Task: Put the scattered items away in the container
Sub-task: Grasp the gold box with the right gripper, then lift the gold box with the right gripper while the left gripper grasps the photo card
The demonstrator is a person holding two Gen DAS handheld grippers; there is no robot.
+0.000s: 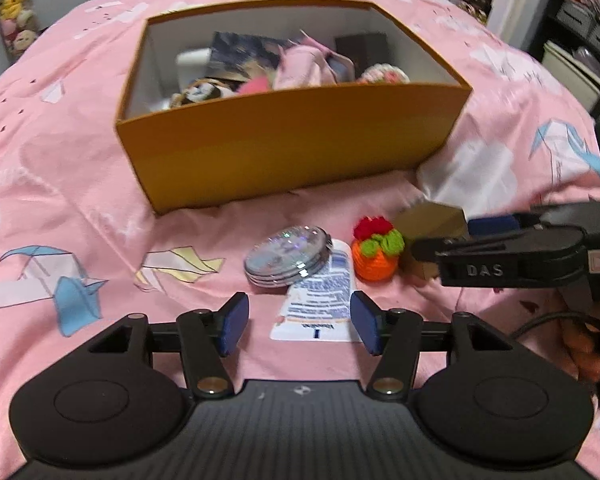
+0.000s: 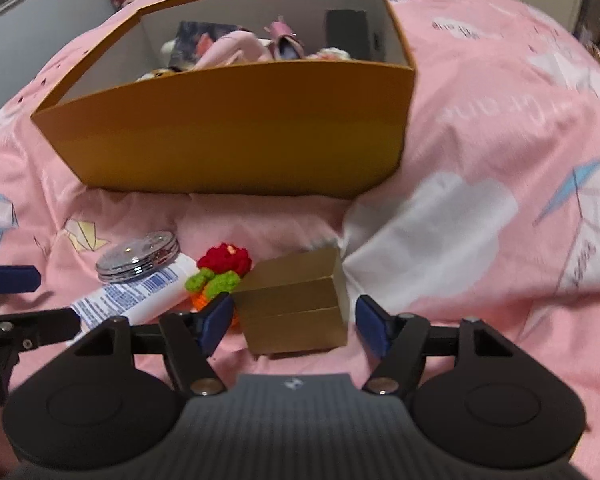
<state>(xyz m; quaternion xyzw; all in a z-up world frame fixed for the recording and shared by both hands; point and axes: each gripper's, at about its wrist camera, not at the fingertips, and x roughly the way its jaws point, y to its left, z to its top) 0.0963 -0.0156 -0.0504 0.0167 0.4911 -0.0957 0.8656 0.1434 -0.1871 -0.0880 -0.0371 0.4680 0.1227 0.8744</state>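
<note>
On the pink printed bedspread [image 1: 80, 184], my right gripper [image 2: 294, 324] straddles the small gold cardboard box [image 2: 296, 304], jaws apart, with a little room at its right side. On its left a crocheted orange-and-red flower [image 2: 220, 276], a white printed tube [image 1: 320, 300] and a round silver compact [image 1: 286, 256] crowd together. The open-topped orange cardboard container [image 1: 292, 140] walls off the far side.

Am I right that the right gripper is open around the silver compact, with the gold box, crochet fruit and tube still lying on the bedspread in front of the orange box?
Not quite: the right gripper is open around the gold box, not the silver compact, as the right wrist view shows. The compact lies further left beside the tube and crochet fruit, all on the bedspread before the orange box.
</note>
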